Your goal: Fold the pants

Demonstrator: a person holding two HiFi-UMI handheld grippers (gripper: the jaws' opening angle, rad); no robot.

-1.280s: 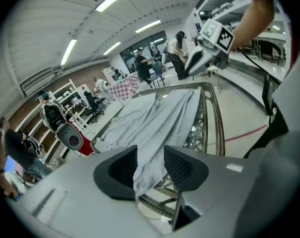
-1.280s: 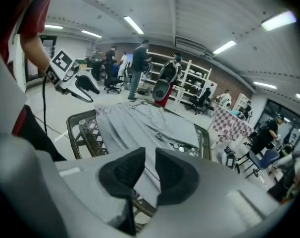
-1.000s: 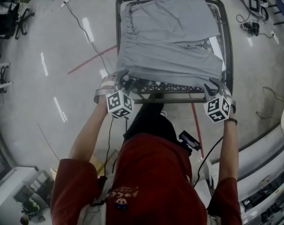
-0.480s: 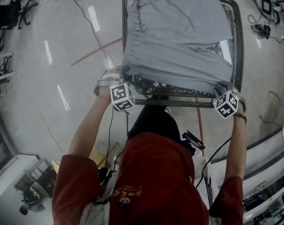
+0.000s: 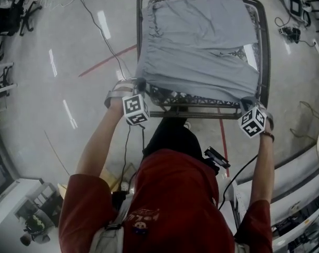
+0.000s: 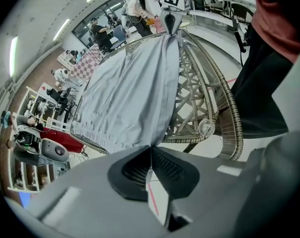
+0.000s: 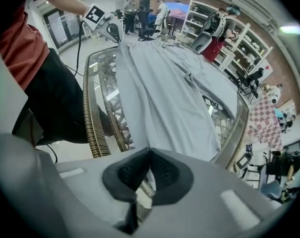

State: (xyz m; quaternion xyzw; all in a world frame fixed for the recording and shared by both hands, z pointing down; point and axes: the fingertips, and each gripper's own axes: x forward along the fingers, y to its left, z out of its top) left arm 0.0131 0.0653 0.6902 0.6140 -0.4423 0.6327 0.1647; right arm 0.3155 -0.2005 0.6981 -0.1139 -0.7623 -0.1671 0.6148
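Grey polished floor (image 5: 54, 88) surrounds a wicker-framed table (image 5: 265, 46) at 12 o'clock in the head view. Grey pants (image 5: 199, 46) lie spread flat on it, with the gathered waistband (image 5: 147, 41) at 9 o'clock and the leg ends toward 3 o'clock; the cloth is lightly creased. Left gripper (image 6: 151, 151) and right gripper (image 7: 149, 155) have just been closing. Each now pinches the near edge of the cloth, at 7 and 5 o'clock of the garment. Judged stage: grasp made, near leg ready to be carried over the far one.
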